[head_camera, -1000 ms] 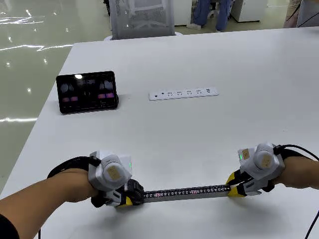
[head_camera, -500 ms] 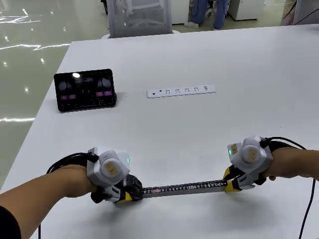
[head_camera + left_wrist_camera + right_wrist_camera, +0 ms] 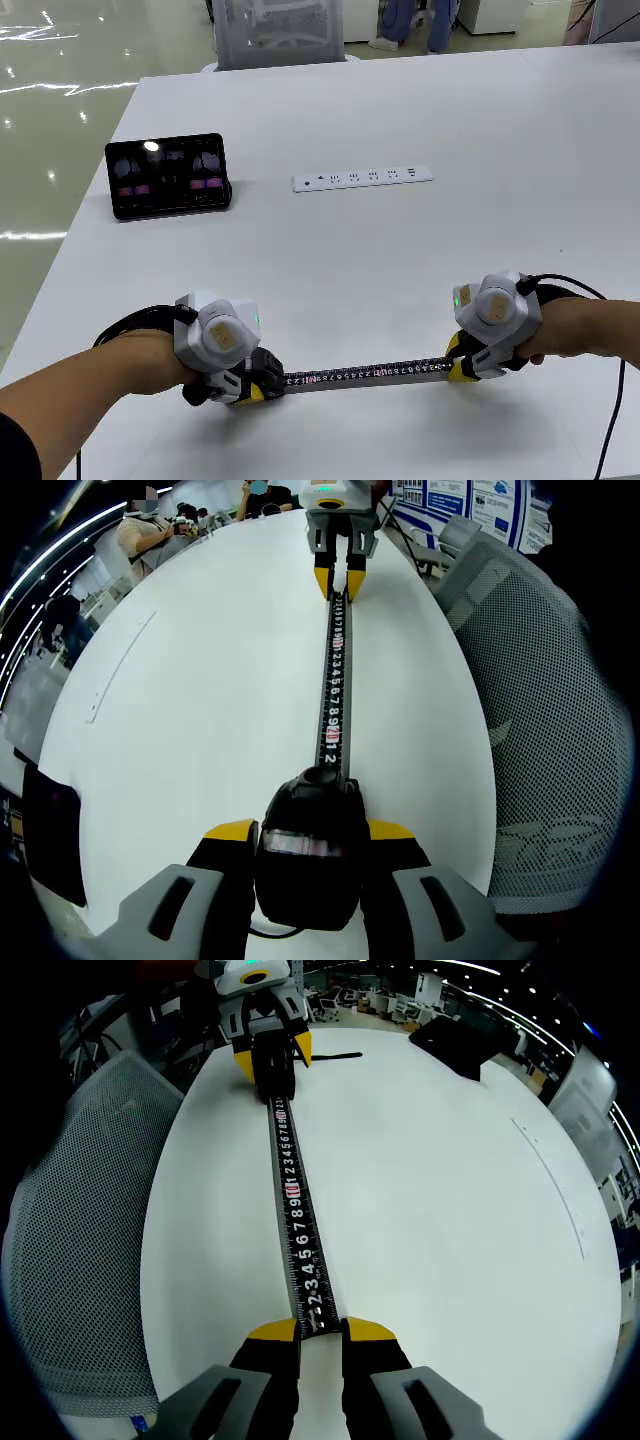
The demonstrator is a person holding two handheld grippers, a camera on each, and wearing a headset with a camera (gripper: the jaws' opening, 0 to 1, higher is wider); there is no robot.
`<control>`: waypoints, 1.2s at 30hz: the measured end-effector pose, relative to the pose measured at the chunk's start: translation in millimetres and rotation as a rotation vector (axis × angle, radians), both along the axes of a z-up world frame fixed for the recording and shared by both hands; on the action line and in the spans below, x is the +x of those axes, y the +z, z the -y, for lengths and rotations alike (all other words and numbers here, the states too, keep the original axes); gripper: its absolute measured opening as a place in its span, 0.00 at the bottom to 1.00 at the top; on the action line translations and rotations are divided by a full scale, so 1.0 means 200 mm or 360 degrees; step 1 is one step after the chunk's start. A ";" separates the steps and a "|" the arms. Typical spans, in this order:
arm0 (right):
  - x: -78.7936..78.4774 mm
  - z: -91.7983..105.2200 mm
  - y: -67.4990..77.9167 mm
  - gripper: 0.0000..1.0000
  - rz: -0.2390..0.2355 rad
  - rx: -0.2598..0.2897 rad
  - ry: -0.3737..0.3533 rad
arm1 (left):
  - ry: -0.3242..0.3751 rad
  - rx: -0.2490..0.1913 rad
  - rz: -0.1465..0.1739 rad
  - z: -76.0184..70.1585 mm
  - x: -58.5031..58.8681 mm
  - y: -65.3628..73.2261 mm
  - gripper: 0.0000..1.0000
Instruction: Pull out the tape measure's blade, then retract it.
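Two grippers low and level over table [image 3: 400, 250], left gripper [image 3: 256, 386] clamped on tape measure [image 3: 305, 855], right gripper [image 3: 459, 366] pinching blade [image 3: 365, 376] tip.

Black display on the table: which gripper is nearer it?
Left. Left gripper, gripping the case, is in front of the display; right gripper, on the blade, is farther off to the right.
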State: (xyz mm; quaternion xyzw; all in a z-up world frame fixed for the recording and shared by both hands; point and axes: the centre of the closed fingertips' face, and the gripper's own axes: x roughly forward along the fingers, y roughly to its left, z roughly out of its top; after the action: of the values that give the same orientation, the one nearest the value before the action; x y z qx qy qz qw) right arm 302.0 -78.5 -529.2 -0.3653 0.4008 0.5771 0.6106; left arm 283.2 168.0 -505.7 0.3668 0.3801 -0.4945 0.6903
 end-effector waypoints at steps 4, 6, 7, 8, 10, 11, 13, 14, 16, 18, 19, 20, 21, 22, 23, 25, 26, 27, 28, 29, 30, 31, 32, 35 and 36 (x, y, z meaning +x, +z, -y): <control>0.00 0.00 0.00 0.12 0.0028 -0.0019 0.0090 | 0.0050 -0.0017 -0.0003 0.00 0.00 0.01 0.36; 0.00 0.00 0.00 0.12 0.0011 -0.0025 0.0043 | 0.0082 -0.0063 -0.0006 0.01 0.01 0.03 0.37; 0.00 0.00 0.00 0.12 0.0008 -0.0024 0.0035 | 0.0087 -0.0070 -0.0008 0.01 0.02 0.04 0.38; 0.00 0.00 0.00 0.12 0.0009 -0.0027 0.0037 | 0.0092 -0.0078 -0.0009 0.01 0.03 0.04 0.40; -0.01 0.00 0.00 0.13 0.0015 -0.0033 0.0037 | 0.0112 -0.0092 -0.0009 0.00 0.04 0.04 0.44; -0.01 0.00 0.00 0.13 0.0020 -0.0034 0.0042 | 0.0117 -0.0097 -0.0013 0.00 0.04 0.05 0.46; -0.01 0.00 0.00 0.13 0.0038 -0.0039 0.0054 | 0.0132 -0.0104 -0.0018 0.00 0.04 0.05 0.47; -0.01 0.00 0.00 0.13 0.0043 -0.0040 0.0063 | 0.0131 -0.0105 -0.0017 -0.01 0.04 0.05 0.47; -0.01 0.00 0.00 0.13 0.0044 -0.0040 0.0064 | 0.0138 -0.0108 -0.0018 -0.01 0.04 0.06 0.47; 0.01 -0.01 0.02 0.14 0.0053 -0.0017 0.0050 | 0.0159 -0.0118 -0.0024 -0.02 0.05 0.07 0.49; 0.01 -0.02 0.03 0.15 0.0051 0.0001 0.0030 | 0.0169 -0.0126 -0.0026 -0.02 0.05 0.07 0.49; 0.01 -0.02 0.04 0.16 0.0056 0.0015 0.0021 | 0.0202 -0.0143 -0.0035 -0.03 0.06 0.07 0.51; 0.02 -0.02 0.05 0.16 0.0064 0.0022 0.0017 | 0.0224 -0.0161 -0.0038 -0.03 0.06 0.08 0.52; 0.02 -0.02 0.06 0.17 0.0071 0.0038 -0.0001 | 0.0253 -0.0191 -0.0040 -0.02 0.07 0.09 0.53; 0.02 -0.02 0.06 0.17 0.0074 0.0043 -0.0015 | 0.0267 -0.0201 -0.0048 -0.03 0.07 0.10 0.54; 0.03 -0.03 0.07 0.20 0.0085 0.0074 -0.0047 | 0.0307 -0.0217 -0.0056 -0.04 0.08 0.10 0.57; 0.03 -0.03 0.07 0.20 0.0085 0.0087 -0.0056 | 0.0322 -0.0221 -0.0059 -0.05 0.09 0.11 0.58; 0.03 -0.04 0.07 0.19 0.0080 0.0096 -0.0069 | 0.0339 -0.0225 -0.0059 -0.05 0.09 0.11 0.59; 0.03 -0.04 0.07 0.19 0.0082 0.0113 -0.0090 | 0.0369 -0.0228 -0.0051 -0.06 0.09 0.11 0.61; 0.04 -0.04 0.07 0.20 0.0086 0.0127 -0.0105 | 0.0375 -0.0223 -0.0052 -0.07 0.09 0.11 0.62; 0.04 -0.04 0.08 0.21 0.0086 0.0154 -0.0142 | 0.0432 -0.0250 -0.0046 -0.08 0.10 0.11 0.63; 0.05 -0.04 0.08 0.22 0.0092 0.0171 -0.0163 | 0.0468 -0.0265 -0.0047 -0.09 0.10 0.12 0.63; 0.05 -0.04 0.09 0.23 0.0096 0.0181 -0.0180 | 0.0491 -0.0282 -0.0049 -0.09 0.10 0.12 0.63; 0.07 -0.02 0.11 0.25 0.0105 0.0230 -0.0252 | 0.0592 -0.0336 -0.0051 -0.13 0.10 0.12 0.66; 0.07 -0.02 0.12 0.24 0.0103 0.0242 -0.0266 | 0.0622 -0.0356 -0.0047 -0.14 0.11 0.12 0.67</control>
State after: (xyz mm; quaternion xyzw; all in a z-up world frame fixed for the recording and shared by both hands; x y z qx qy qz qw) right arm 315.7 -75.0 -505.1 -0.3017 0.3651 0.5407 0.6952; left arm 304.7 195.4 -481.2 0.2001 0.3968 -0.3957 0.8037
